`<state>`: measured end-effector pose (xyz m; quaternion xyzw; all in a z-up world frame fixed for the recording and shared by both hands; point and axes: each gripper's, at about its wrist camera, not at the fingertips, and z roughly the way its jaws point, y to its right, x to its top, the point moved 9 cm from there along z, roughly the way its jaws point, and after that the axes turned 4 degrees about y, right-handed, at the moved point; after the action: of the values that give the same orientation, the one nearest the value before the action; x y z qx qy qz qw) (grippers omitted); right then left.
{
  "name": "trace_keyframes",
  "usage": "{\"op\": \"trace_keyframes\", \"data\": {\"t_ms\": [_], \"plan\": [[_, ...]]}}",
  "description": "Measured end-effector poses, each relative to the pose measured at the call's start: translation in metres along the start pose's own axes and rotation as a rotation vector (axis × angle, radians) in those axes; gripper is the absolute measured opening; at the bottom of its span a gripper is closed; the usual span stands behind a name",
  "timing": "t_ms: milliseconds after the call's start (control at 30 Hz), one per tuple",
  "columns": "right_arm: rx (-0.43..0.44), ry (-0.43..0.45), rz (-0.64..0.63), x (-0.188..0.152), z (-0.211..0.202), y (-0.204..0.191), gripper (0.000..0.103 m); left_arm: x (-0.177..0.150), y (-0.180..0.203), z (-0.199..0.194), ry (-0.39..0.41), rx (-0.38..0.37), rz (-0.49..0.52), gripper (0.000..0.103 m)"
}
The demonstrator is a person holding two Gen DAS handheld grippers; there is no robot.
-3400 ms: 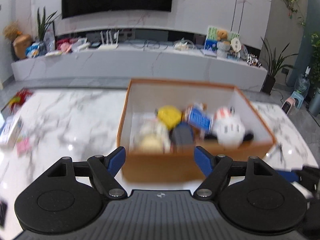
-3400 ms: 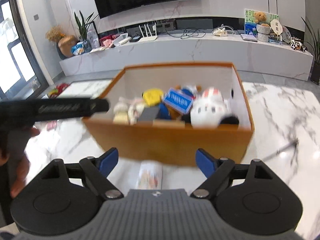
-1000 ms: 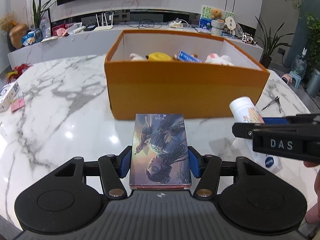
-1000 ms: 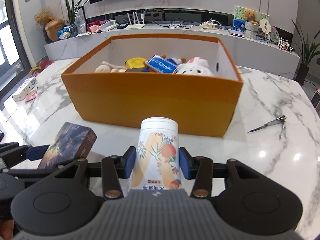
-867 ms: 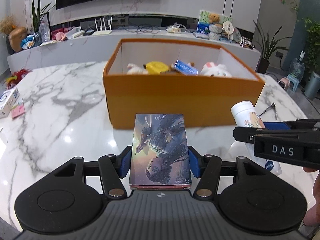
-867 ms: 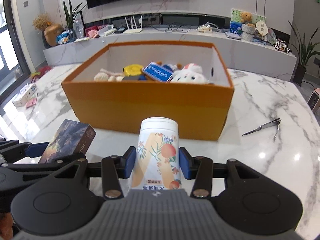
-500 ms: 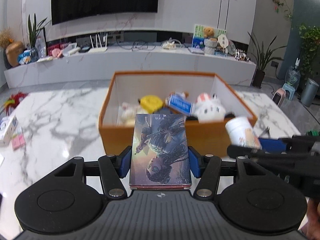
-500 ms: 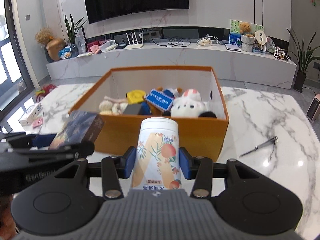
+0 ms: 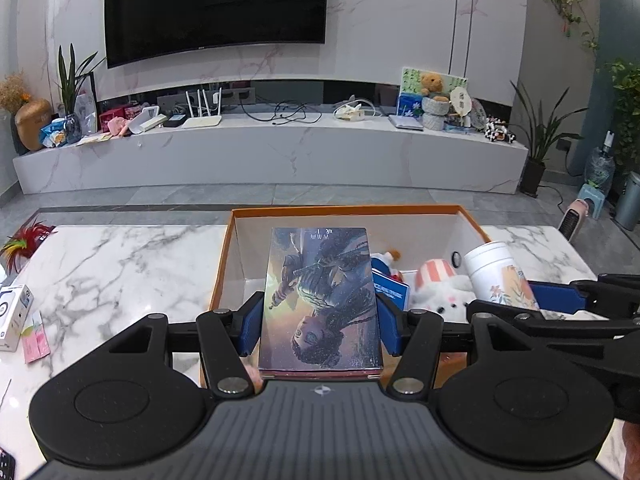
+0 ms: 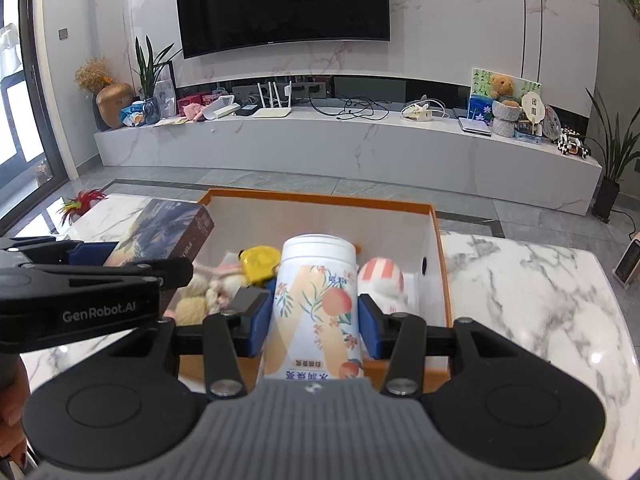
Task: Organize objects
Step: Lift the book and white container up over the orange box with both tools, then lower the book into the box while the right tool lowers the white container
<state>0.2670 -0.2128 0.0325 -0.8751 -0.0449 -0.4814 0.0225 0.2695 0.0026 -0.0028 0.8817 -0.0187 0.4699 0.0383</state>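
Both grippers are loaded: left gripper [image 9: 320, 322] clamps the book [image 9: 320, 300], right gripper [image 10: 310, 326] the canister [image 10: 316, 312], centre-frame over the orange box [image 10: 438, 248]. Lower before releasing, I'd say, clear of the toys.

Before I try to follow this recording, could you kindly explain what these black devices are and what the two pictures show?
No robot here: a person holds a two-finger claw in each hand, with a wide-angle camera on each looking forward along its fingers. One picture comes from the left claw, which is shut on a box with fantasy artwork. The other comes from the right claw, shut on a white canister printed with peaches. Both items hang over an open orange box on a marble table. It already contains plush toys and a yellow item.
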Motion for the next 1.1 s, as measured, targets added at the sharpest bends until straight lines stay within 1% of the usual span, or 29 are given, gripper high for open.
{"op": "trace_keyframes", "data": {"t_ms": [233,533,933,1100], "plan": [[-0.012,-0.022,-0.006,0.010,0.035,0.010,0.048,0.004,-0.008,0.029,-0.032,0.014,-0.011,0.066],[-0.013,-0.062,-0.010,0.011,0.070,0.016,0.049,0.010,-0.007,0.059,-0.067,0.030,-0.005,0.066],[-0.030,-0.099,-0.026,0.006,0.097,0.017,0.049,0.009,-0.009,0.086,-0.114,0.057,0.000,0.066],[-0.033,-0.111,-0.026,0.006,0.104,0.014,0.049,0.006,-0.011,0.099,-0.149,0.063,-0.006,0.066]]}}
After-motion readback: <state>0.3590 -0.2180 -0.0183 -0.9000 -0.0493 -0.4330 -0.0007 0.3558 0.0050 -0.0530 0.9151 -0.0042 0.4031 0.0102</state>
